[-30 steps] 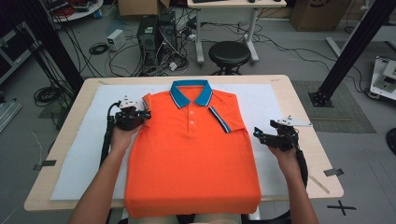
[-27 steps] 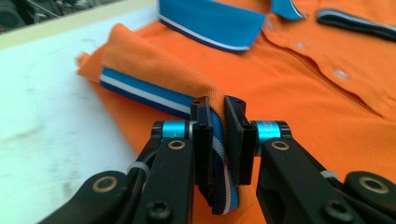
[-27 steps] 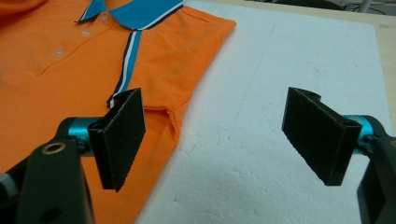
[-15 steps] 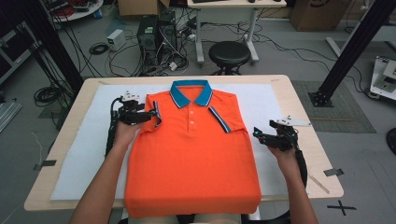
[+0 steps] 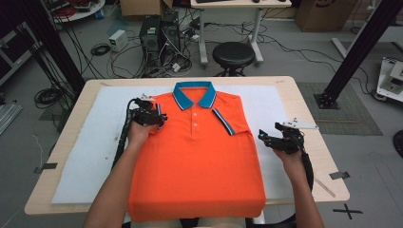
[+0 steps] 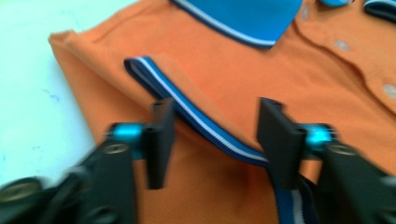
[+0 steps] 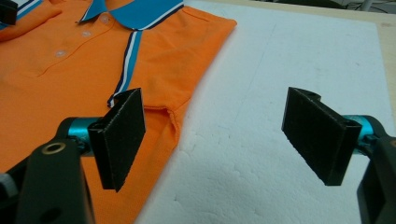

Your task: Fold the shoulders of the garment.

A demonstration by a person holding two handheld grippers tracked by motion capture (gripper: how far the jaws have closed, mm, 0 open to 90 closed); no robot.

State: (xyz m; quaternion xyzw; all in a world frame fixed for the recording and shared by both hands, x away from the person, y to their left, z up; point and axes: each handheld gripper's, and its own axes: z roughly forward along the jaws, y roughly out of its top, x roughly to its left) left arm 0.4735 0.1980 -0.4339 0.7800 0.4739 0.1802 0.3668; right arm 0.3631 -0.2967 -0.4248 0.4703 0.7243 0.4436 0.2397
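The left tongs (image 5: pixel 159 118) hover over the folded left sleeve of the orange polo shirt (image 5: pixel 199 166), jaws half apart and just closing, astride the striped cuff (image 6: pixel 205 126). The shirt lies flat on the white foam sheet (image 5: pixel 95 142) covering the surface. The right tongs (image 5: pixel 264 137) gape wide, empty, beside the shirt's right edge.

**Cloth, Foam, Wood and Plastic**

Looking at a soft, matt orange cloth shirt (image 5: pixel 199 161) with a tiny bumpy weave. Showing a smooth blue collar (image 5: pixel 194 94) and stripy ribbed sleeve bands (image 6: pixel 205 126). Lying on a rough, crumbly white foam sheet (image 5: pixel 100 142) over a smooth, pale wood table (image 5: pixel 304 95). Showing dull black plastic pads (image 7: pixel 119 140) on shiny blue metal.
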